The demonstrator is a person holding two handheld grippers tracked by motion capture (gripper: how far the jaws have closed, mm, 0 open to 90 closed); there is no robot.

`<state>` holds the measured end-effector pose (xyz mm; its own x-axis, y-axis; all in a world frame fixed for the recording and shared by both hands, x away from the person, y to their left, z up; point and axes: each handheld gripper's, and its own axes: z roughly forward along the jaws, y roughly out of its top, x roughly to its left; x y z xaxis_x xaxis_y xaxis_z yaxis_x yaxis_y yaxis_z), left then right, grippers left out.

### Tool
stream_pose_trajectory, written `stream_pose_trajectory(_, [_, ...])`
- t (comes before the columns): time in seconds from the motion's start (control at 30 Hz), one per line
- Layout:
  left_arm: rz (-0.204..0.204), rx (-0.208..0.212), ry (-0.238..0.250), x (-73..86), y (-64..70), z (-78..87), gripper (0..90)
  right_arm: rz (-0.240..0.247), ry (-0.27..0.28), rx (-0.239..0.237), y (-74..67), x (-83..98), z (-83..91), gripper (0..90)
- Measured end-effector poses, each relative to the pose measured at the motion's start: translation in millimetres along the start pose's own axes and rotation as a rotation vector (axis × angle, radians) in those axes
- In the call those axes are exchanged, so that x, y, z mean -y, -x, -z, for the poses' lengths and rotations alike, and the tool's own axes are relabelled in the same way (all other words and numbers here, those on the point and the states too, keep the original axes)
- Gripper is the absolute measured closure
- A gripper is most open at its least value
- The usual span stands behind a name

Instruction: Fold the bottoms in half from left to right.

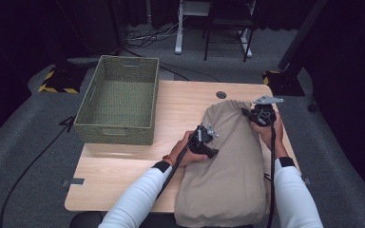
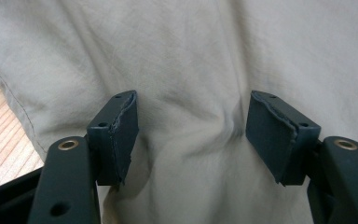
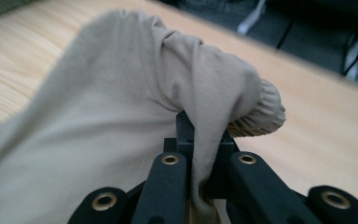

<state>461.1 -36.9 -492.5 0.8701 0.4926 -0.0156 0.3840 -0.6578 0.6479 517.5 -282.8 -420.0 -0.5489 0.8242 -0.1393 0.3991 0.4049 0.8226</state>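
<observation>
On the table's (image 1: 123,161) right half lies the garment (image 1: 228,166) — right gripper (image 3: 196,140) clamped on its far corner, left gripper (image 2: 191,130) open, pads pressing mid-cloth. A thin pinch may slip — fabric bunching.

A beige garment (image 1: 228,166) lies lengthwise, rumpled, on the table's right half.

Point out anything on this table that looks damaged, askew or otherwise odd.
The pad edges of the left hand-held gripper look ragged and chipped, as if worn. The beige garment hangs over the table's near edge, bunched where the right hand-held gripper pinches it. The green basket sits square, unharmed.
</observation>
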Motion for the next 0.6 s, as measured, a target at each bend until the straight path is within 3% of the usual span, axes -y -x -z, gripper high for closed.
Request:
stream_pose_trajectory(0.1, [0.005,0.001,-0.002,0.5,1.0,0.6,34.8,0.097,0.092,-0.008,-15.8,-11.3,9.7,87.6])
stream_pose_trajectory(0.13, [0.005,0.001,0.0,1.1,1.3,0.9,34.8,0.116,0.103,-0.025,-20.3,-11.8,11.4,87.5])
stream_pose_trajectory(0.2, [-0.001,0.006,-0.007,2.1,2.0,2.4,34.6,0.125,0.072,-0.081,-25.3,-7.4,11.3,86.8])
stream_pose_trajectory(0.3, [-0.01,0.015,-0.035,3.3,2.3,6.4,33.6,0.087,-0.034,-0.136,-26.3,13.1,6.7,83.6])
stream_pose_trajectory(0.43, [-0.001,0.018,-0.06,2.0,-4.1,10.0,32.5,0.043,-0.172,-0.112,-20.7,48.0,2.0,74.0])
stream_pose_trajectory(0.5, [0.02,0.014,-0.039,-1.6,-10.2,13.1,29.2,-0.005,-0.216,-0.095,-14.1,60.1,-0.1,65.6])
stream_pose_trajectory(0.6, [0.121,0.02,0.062,-7.7,-25.0,22.1,26.0,-0.075,-0.235,-0.058,-5.5,66.1,-2.2,51.0])
